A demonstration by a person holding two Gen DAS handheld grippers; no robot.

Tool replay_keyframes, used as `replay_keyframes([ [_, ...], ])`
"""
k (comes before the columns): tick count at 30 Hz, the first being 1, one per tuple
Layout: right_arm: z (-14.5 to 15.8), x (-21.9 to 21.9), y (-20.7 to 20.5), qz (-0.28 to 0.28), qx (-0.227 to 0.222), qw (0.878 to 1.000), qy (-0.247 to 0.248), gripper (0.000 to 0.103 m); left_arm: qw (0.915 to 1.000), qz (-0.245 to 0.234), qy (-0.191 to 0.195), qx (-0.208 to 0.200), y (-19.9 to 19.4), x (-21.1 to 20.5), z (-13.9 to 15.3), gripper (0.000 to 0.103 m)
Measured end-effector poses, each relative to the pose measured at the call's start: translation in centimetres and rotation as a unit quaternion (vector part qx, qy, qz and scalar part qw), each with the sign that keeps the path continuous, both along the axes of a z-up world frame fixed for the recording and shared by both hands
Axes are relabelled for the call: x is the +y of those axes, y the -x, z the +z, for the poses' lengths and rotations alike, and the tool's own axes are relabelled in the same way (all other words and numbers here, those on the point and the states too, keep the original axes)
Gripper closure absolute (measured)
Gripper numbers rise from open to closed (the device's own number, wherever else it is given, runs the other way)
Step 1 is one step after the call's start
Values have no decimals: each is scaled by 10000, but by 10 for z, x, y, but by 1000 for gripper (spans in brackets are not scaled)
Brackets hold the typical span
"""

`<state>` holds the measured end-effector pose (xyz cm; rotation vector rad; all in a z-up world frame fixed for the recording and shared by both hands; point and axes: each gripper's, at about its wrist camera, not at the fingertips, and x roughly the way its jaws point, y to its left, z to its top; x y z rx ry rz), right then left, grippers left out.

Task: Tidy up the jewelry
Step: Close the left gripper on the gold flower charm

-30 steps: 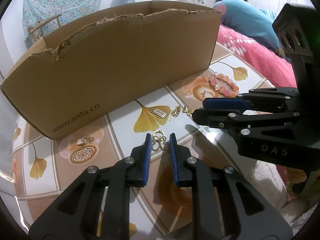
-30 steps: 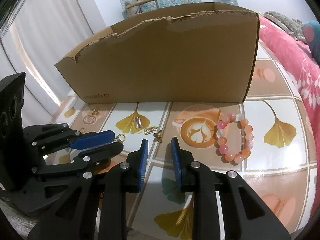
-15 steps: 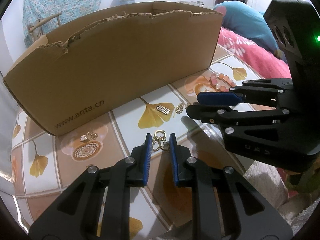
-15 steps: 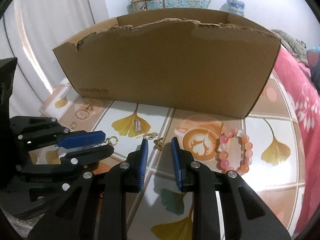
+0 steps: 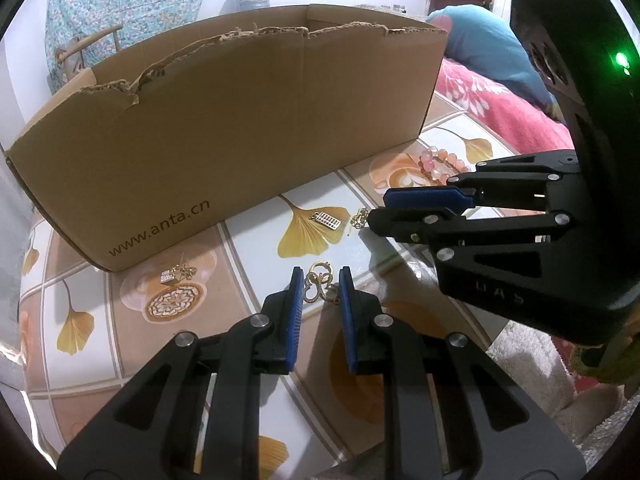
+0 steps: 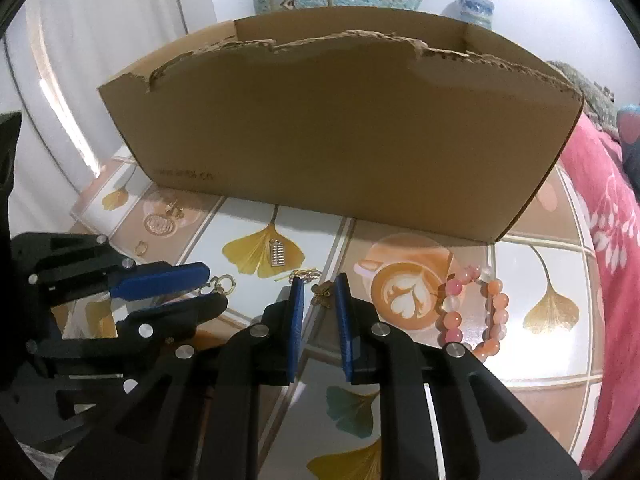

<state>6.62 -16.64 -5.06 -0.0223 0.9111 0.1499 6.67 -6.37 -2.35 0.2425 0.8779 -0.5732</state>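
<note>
The right gripper (image 6: 317, 294) had slid leftward across the table (image 6: 432, 368) to straddle a small gold charm (image 6: 322, 295), jaws closing but not yet gripping; the left gripper (image 5: 319, 286) stayed narrowly apart around a gold scrollwork pendant (image 5: 318, 280); both pickups looked imminent, with the cardboard box (image 5: 240, 128) just behind.

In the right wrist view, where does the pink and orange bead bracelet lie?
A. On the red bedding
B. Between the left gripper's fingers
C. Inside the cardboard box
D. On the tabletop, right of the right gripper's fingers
D: the bead bracelet lies flat on the patterned tabletop, right of the right gripper and in front of the cardboard box.
</note>
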Motion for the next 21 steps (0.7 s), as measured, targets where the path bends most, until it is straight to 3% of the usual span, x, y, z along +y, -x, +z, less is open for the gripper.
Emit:
replay_keyframes([
  [6,2,2,-5,10,147,9999,14,94,10000,1,-1,0,0,1,1,86],
  [21,3,-12,1,-11,101,9992,-374,95,10000,-17,40,11,-1,3,4,86],
])
